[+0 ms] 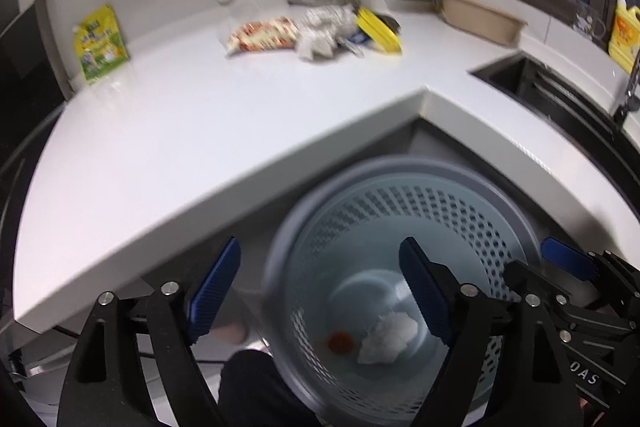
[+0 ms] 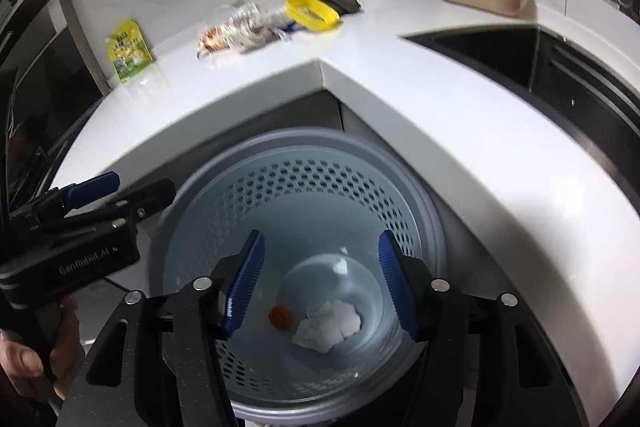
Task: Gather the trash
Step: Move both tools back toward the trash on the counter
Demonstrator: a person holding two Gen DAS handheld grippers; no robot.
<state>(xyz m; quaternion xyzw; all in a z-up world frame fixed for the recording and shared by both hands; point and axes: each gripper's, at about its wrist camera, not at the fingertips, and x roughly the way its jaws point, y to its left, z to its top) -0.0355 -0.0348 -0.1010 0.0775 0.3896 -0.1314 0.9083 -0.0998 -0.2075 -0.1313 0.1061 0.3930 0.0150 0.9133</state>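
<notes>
You're standing at the inside corner of a white kitchen counter [image 2: 400,99], with a perforated grey bin [image 2: 280,187] on the floor right below you. Both your grippers hover over its mouth: the left gripper [image 1: 320,287] and the right gripper [image 2: 320,283] each have their jaws spread wide with nothing between the blue pads. At the bottom of the bin lie a crumpled white tissue [image 2: 328,325] and a small orange scrap [image 2: 280,315], just beside each other.

Further off, near the back wall, the remaining trash sits in a loose cluster: a red-printed snack wrapper [image 1: 262,35], a wad of crumpled paper [image 1: 324,31] touching it, and a yellow lid-like piece [image 1: 378,31] on the far side. A green-and-yellow pouch [image 1: 100,43] stands apart to the left.

I'd judge all of this light and soft. The wrapper is probably slick film, so pinch a bunched fold rather than a flat face. The paper wad should compress; close well into its bulk. The yellow piece looks stiffer; take its rim.
</notes>
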